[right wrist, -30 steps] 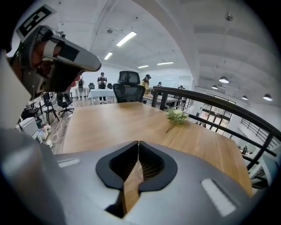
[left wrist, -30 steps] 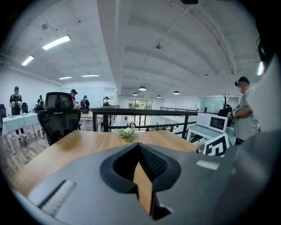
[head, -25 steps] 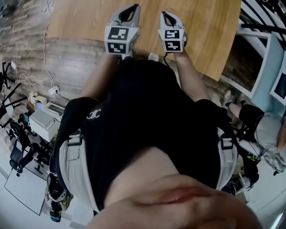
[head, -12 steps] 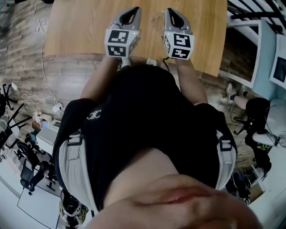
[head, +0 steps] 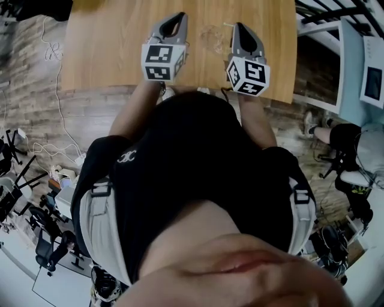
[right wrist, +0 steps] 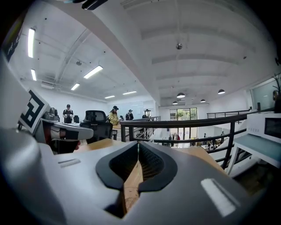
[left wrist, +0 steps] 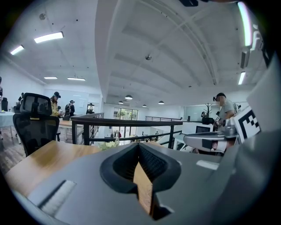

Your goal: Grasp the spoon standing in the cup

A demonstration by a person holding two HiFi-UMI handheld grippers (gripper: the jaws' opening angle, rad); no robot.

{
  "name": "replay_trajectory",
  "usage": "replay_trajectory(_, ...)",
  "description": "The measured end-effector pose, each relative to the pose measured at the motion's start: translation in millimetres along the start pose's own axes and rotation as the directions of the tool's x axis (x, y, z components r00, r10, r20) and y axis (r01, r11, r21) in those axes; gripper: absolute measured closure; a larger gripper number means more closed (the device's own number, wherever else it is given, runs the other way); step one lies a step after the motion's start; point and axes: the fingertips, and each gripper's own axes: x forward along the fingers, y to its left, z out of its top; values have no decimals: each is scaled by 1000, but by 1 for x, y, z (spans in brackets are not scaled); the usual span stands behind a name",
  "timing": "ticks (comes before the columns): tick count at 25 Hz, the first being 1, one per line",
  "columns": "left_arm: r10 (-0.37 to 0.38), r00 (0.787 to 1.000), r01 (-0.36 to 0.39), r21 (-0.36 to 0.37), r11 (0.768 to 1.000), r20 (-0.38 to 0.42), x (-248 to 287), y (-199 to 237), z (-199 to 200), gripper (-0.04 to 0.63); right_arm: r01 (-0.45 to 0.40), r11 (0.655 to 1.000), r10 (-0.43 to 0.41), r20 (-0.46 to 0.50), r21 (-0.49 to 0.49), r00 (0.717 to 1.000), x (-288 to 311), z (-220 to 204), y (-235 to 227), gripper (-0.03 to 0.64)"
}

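Spoon (head: 226, 25) is hard to make out: in the head view it is only a thin pale sliver at the upper right rim of the cup (head: 211, 39). The cup is itself a faint clear outline on the wooden table (head: 108, 54), and whether the spoon stands upright in it cannot be told. The left gripper (head: 174, 17) lies just left of the cup and the right gripper (head: 240, 29) just right of it, so the cup sits between them, apart from both as far as the view shows. Each gripper's own view shows its dark ribbed jaws drawn together at the tips with nothing between them; only a strip of tabletop shows through the gap behind the tips. Neither gripper view shows the cup or the spoon. Both look past it, level across the table, to a dark railing (left wrist: 127, 122), an office chair (left wrist: 36, 118) and distant people. Nearer the person than the cup, the marker cubes (head: 162, 62) cover the backs of the grippers, and the person's black shirt (head: 198, 168) fills the lower head view and hides the hands. Beyond the cup, the table's far edge is cut off by the top of the frame.
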Motion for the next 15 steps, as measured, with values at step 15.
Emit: replay_trajectory(15,-36,999,36,20,999,-2,6,-22,-1,583,10,1000,-10,26,9,1000,-8,1,-12,614)
